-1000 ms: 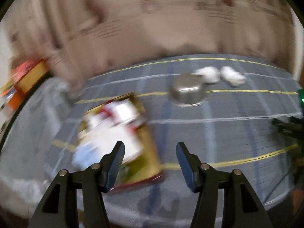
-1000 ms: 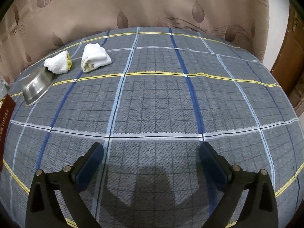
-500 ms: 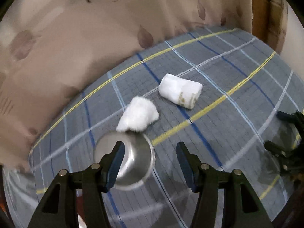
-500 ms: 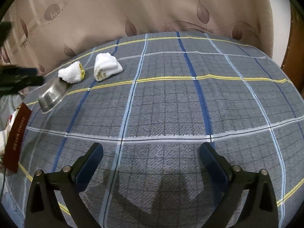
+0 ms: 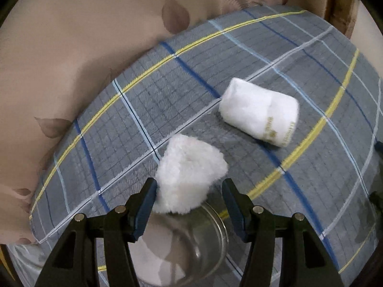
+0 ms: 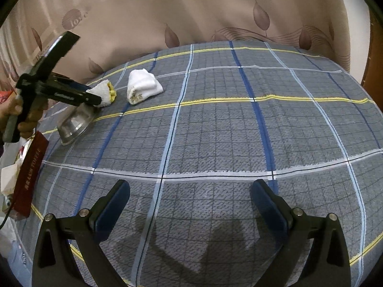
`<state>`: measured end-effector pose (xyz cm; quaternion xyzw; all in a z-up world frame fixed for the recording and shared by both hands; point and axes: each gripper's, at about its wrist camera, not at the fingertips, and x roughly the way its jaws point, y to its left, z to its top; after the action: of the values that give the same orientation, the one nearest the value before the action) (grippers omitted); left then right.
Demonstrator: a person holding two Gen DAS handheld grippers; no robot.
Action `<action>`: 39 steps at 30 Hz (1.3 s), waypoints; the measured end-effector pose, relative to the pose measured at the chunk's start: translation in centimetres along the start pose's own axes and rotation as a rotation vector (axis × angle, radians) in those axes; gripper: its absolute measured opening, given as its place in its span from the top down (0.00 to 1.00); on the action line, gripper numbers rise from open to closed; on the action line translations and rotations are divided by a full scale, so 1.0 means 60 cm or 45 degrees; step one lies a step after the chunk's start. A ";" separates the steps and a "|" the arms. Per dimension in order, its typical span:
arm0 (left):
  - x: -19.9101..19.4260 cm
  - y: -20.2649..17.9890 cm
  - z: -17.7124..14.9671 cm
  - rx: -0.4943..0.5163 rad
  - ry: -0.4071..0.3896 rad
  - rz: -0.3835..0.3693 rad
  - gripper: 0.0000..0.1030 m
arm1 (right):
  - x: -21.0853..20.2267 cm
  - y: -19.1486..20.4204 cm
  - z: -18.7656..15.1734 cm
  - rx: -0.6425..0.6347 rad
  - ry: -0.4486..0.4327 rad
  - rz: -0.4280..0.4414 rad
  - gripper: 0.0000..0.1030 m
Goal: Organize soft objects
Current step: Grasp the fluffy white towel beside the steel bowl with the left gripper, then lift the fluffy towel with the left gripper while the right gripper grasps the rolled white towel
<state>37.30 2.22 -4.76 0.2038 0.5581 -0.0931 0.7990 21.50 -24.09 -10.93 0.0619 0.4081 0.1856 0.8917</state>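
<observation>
The left gripper (image 5: 189, 189) is wide open above the steel bowl (image 5: 191, 246), and the fluffy cloth (image 5: 189, 174) lies between its fingers. The left pad looks very close to the cloth's edge, maybe touching it, but the view does not make this sure; the right pad stands apart from it. The cloth sits on the plaid sheet (image 5: 239, 71) just at the far rim of the bowl and overlaps that rim a little. It is a wedge-like bundle, and its long axis runs from near-left to far-right in the left wrist view. In the right wrist view the same cloth (image 6: 103, 93) shows a yellow end that faces toward the rolled towel (image 6: 142, 88).

The rolled towel (image 5: 261, 112) lies farther on the sheet, to the right of the gripper and well clear of both fingers. Its long axis goes from far-left to near-right, and the end with the gold printed band points to the near-right. The two soft things are near each other but do not touch.

The right gripper (image 6: 190, 203) is wide open too, holding nothing, low over bare sheet and well apart from both towels. The left gripper (image 6: 59, 95) appears there at the left, over the bowl (image 6: 76, 124). A red box (image 6: 30, 174) lies at the sheet's left edge, and a beige curtain (image 6: 191, 12) hangs behind.
</observation>
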 end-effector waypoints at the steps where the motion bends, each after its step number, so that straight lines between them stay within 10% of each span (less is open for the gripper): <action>1: 0.008 0.008 0.002 -0.031 0.011 -0.015 0.44 | 0.000 0.000 0.000 0.000 0.000 0.000 0.02; 3: 0.015 0.028 0.000 -0.134 -0.022 -0.100 0.47 | 0.000 0.000 0.000 0.001 0.000 0.000 0.02; 4: 0.012 0.040 -0.003 -0.211 -0.060 -0.144 0.72 | 0.000 0.000 0.000 0.002 -0.001 0.001 0.02; 7: -0.008 0.054 -0.009 -0.301 -0.132 -0.148 0.79 | 0.001 0.001 0.000 0.006 0.001 0.005 0.02; 14: -0.087 0.019 -0.068 -0.502 -0.271 -0.198 0.82 | 0.001 -0.003 0.001 0.019 -0.004 0.017 0.02; 29: -0.295 -0.157 -0.370 -0.824 -0.459 -0.302 0.81 | 0.004 0.008 0.002 -0.023 0.018 0.021 0.02; 39: -0.349 -0.121 -0.482 -0.982 -0.513 -0.244 0.81 | 0.061 0.112 0.132 -0.271 0.021 0.144 0.05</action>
<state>2.36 6.45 4.59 -0.1841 0.4015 0.0102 0.8971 27.76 -16.15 -6.50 -0.0116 0.3893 0.2783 0.8780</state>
